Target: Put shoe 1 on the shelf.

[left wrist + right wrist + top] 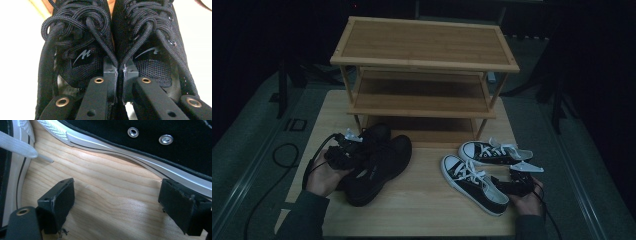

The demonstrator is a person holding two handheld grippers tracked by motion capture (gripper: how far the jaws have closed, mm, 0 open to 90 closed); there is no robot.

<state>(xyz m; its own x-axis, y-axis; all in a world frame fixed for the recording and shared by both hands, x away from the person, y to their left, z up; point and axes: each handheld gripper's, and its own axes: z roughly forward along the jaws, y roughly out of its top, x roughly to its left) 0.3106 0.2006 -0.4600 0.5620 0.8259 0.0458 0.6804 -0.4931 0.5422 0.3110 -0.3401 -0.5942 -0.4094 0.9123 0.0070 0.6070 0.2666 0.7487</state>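
Now the left gripper point(120, 75) pinches the touching inner collars of two black mesh lace-up sneakers point(377, 162) at the wooden table's point(422, 205) left, near a three-tier bamboo shoe rack point(424, 55). Right gripper point(116, 202), jaws spread, rests between two black-and-white canvas sneakers point(474, 182).

Shoes and shelf, counted

There were two black mesh shoes point(377, 165), two black-and-white canvas sneakers point(474, 182), and one three-tier wooden rack point(424, 47).

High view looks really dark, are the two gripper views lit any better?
High view: dim, surroundings nearly black, only the wooden rack and table read clearly. Left gripper view: black shoes sharp, background blown out white. Right gripper view: bright, wood grain crisp, no glare.
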